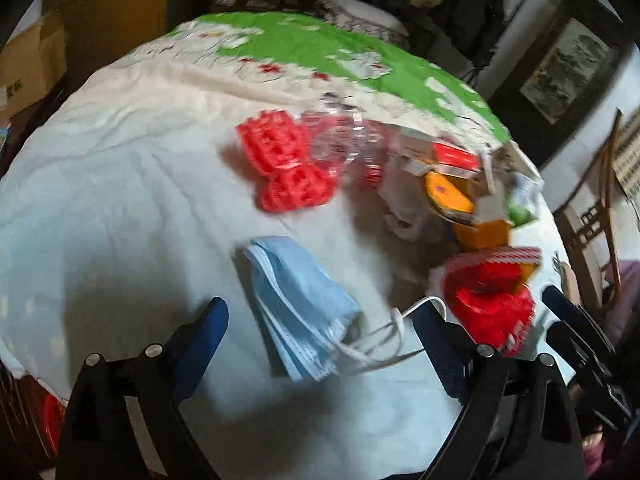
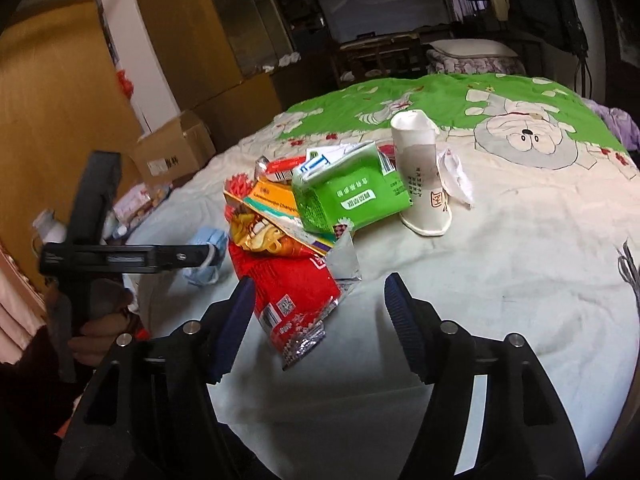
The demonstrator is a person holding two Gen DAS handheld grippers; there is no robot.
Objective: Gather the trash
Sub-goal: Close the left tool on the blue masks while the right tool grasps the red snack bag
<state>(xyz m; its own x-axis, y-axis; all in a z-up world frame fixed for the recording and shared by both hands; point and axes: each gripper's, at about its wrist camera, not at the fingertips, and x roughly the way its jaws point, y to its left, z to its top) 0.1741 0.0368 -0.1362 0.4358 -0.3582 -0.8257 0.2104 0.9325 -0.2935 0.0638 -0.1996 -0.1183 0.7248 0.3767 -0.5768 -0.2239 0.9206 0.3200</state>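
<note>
Trash lies on a bed. In the left wrist view a folded blue face mask [image 1: 298,312] lies between the open fingers of my left gripper [image 1: 324,320], with red plastic netting [image 1: 280,164] and a crushed clear bottle [image 1: 344,144] beyond. In the right wrist view my right gripper [image 2: 320,320] is open, its fingers on either side of a red snack wrapper [image 2: 292,292]. Behind the wrapper are a green carton [image 2: 348,196], an orange box [image 2: 272,200] and a crushed white paper cup [image 2: 420,176]. The left gripper [image 2: 120,256] shows at the left by the mask [image 2: 206,256].
The bedsheet [image 2: 500,264] is pale with a green cartoon print at the far side. Cardboard boxes [image 2: 172,156] stand on the floor left of the bed. A pillow [image 2: 472,56] and dark furniture lie beyond. A wooden chair [image 1: 592,224] stands at the right.
</note>
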